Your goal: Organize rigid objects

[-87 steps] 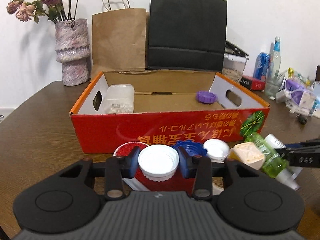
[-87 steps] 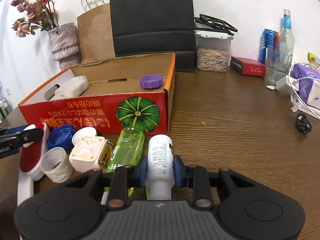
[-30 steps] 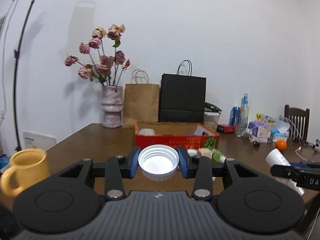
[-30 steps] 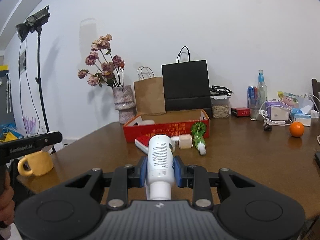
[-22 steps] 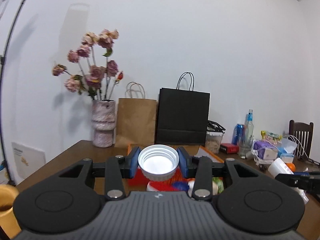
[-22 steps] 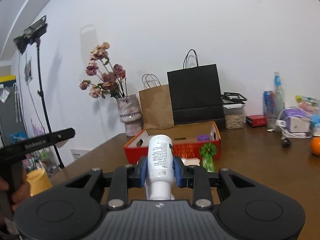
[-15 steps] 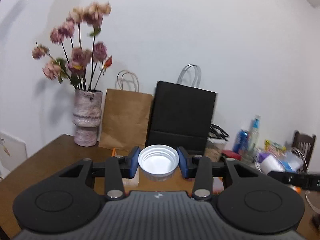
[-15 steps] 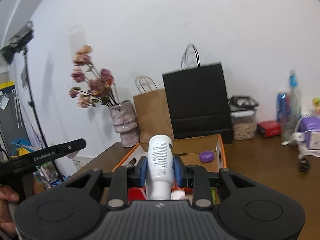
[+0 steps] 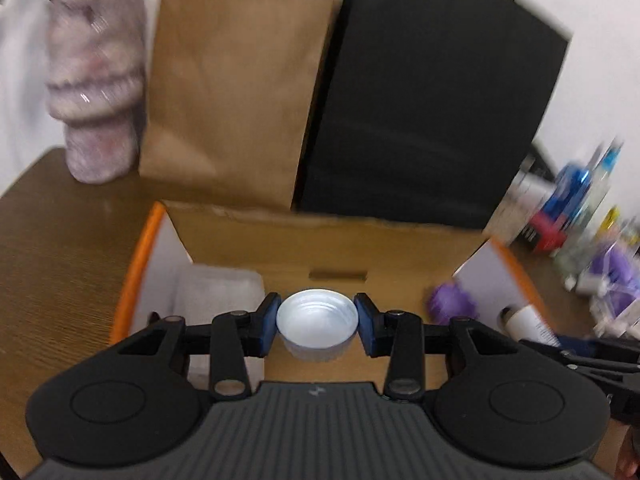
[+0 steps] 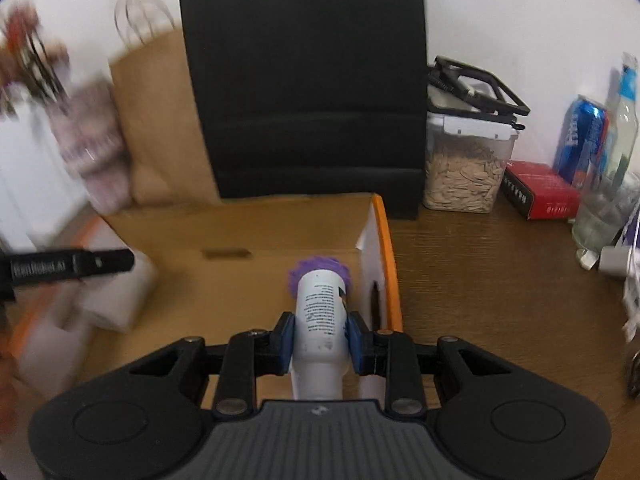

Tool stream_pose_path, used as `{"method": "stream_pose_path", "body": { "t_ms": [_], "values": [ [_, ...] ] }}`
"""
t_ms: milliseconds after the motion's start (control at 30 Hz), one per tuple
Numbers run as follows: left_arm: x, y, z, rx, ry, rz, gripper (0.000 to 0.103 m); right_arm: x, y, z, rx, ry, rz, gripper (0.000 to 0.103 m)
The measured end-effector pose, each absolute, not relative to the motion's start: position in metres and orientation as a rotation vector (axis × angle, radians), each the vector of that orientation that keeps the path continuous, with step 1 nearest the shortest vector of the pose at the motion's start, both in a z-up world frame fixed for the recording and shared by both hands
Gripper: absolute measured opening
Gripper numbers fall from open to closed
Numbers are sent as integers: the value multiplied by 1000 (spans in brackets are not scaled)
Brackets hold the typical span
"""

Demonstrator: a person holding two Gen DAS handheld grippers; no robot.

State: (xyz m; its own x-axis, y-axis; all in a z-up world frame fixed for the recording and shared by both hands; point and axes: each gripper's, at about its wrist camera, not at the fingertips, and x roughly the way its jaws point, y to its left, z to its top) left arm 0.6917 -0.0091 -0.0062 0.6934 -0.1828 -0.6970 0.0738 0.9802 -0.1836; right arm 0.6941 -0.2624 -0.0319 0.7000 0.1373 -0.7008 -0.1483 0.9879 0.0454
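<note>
My left gripper [image 9: 317, 322] is shut on a white jar lid [image 9: 317, 326], held above the open cardboard box [image 9: 400, 252]. My right gripper [image 10: 320, 334] is shut on a white printed bottle [image 10: 320, 312], held over the box's right end [image 10: 386, 240]. Inside the box lie a white plastic container [image 9: 218, 292], which also shows in the right wrist view [image 10: 116, 292], and a purple lid [image 9: 452, 304], partly hidden behind the bottle in the right wrist view [image 10: 298, 274]. The bottle and right gripper show at the right edge of the left wrist view [image 9: 528, 322].
A brown paper bag [image 9: 236, 92] and a black paper bag [image 9: 432, 112] stand behind the box. A vase [image 9: 96, 108] is at the back left. A seed container [image 10: 464, 168], red box [image 10: 540, 194], can and bottles [image 10: 604, 136] stand on the table to the right.
Both grippers have swung from well back and high to close over the box, still holding the lid and the bottle. The box now fills the lower views.
</note>
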Motion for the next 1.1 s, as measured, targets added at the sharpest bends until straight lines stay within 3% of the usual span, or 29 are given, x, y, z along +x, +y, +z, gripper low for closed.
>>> {"method": "stream_pose_path", "body": {
  "t_ms": [100, 167, 233, 433, 567, 800, 867, 933, 967, 1100],
  "values": [
    [710, -15, -18, -88, 846, -92, 41, 710, -252, -40, -83, 842, 157, 28],
    [715, -18, -22, -76, 857, -115, 56, 717, -248, -44, -115, 871, 148, 26],
    [715, -20, -23, -94, 873, -140, 61, 718, -244, -46, -143, 881, 143, 25],
    [703, -24, -3, -88, 852, -132, 72, 703, -247, -23, -99, 837, 162, 32],
    [682, -22, 23, -73, 837, -159, 89, 678, -254, 9, -104, 776, 163, 45],
    [621, -21, 76, -27, 782, -133, 92, 615, -268, 52, -68, 729, 166, 50],
    [593, -23, 90, -9, 732, -124, 92, 589, -269, 60, -66, 681, 179, 57],
    [559, -21, 103, 16, 652, -101, 93, 558, -270, 67, -69, 617, 198, 77],
    [545, -20, 107, 26, 624, -89, 93, 540, -270, 70, -71, 575, 209, 81],
    [478, -13, 123, 29, 491, -48, 94, 472, -271, 78, -78, 443, 205, 83]
  ]
}}
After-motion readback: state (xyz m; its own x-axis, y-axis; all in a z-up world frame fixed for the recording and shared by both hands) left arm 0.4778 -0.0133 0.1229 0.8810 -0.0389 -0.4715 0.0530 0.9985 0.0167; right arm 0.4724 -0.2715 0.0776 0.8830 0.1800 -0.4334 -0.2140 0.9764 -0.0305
